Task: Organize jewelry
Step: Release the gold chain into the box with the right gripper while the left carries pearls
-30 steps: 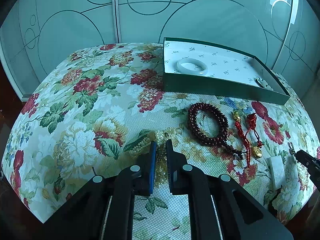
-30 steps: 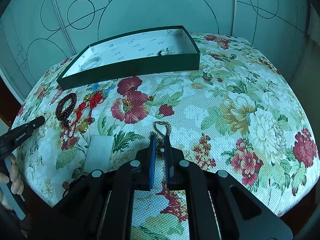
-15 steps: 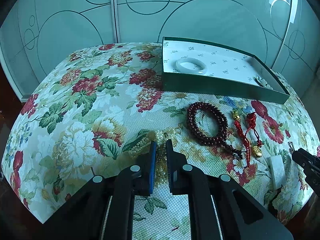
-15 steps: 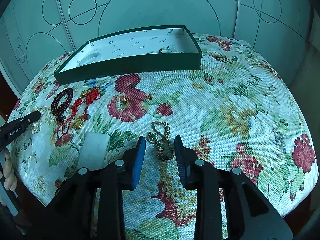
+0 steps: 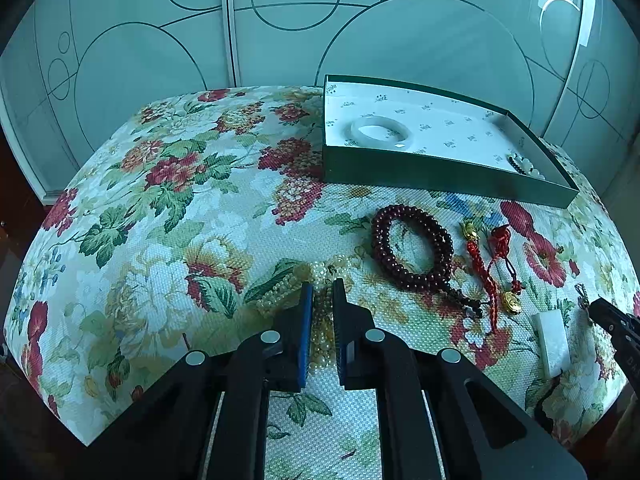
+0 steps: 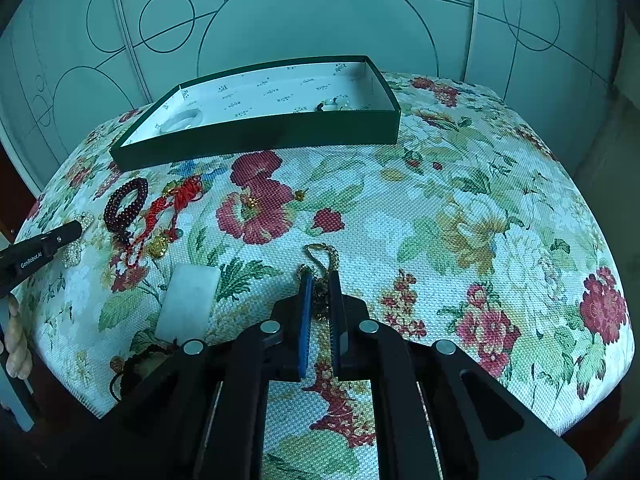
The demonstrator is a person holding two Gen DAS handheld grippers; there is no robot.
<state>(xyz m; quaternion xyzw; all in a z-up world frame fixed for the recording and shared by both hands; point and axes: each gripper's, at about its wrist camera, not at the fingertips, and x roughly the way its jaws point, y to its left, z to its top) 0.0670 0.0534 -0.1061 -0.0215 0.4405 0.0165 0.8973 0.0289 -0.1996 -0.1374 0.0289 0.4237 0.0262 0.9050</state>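
While both claws are gripping, the pick-up step is under way.

With its jaws having just opened and closed again, the right claw (image 6: 319,280) is pinching the gold chain (image 6: 322,254) low at 6 o'clock on the floral desk (image 6: 460,220), and the left claw (image 5: 320,288) is standing narrow on the pearl strand (image 5: 296,280). Further out, at 2 o'clock from the left claw, the dark red bead bracelet (image 5: 412,248), the red cord charms (image 5: 492,268) and a white slab (image 5: 554,336) are lying loose. Farthest, the green box (image 5: 440,170) is holding a white bangle (image 5: 380,133). Next, I judge, each catch is needing a clean lift clear of the cloth, then carrying toward 12 o'clock over the box wall.
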